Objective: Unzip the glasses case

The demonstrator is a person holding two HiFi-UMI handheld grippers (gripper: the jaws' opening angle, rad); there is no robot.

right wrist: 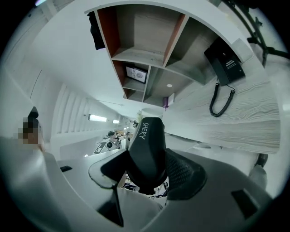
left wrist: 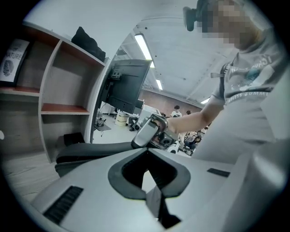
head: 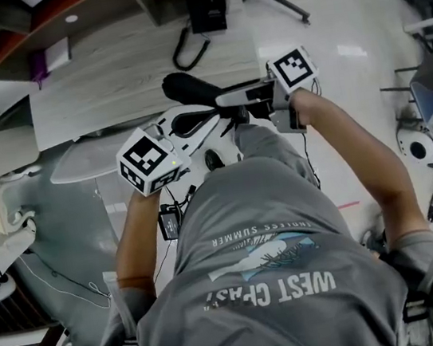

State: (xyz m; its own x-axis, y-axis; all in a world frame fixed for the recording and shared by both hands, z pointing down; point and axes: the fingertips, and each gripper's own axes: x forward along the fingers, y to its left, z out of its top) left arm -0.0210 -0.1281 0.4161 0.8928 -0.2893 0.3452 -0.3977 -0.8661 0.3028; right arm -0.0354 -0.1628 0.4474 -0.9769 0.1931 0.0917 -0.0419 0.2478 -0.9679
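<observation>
The black glasses case (head: 188, 88) is held in the air above the desk's edge, with "SHERY" printed on it. My right gripper (head: 225, 97) comes in from the right and is shut on the case (right wrist: 147, 149), one dark pad on each side. My left gripper (head: 220, 117) reaches up from the lower left with its jaws shut, its tips (left wrist: 147, 153) right against the case's near edge. The case (left wrist: 93, 152) runs off to the left there, and the right gripper (left wrist: 149, 129) shows behind it. Whether a zipper tab sits between the left jaws is hidden.
A pale wooden desk (head: 106, 80) lies ahead with a black telephone (head: 204, 9) and its coiled cord (right wrist: 222, 102). Open shelves (right wrist: 145, 45) rise behind it. A monitor (left wrist: 127, 86) stands further off. The person's torso fills the lower head view.
</observation>
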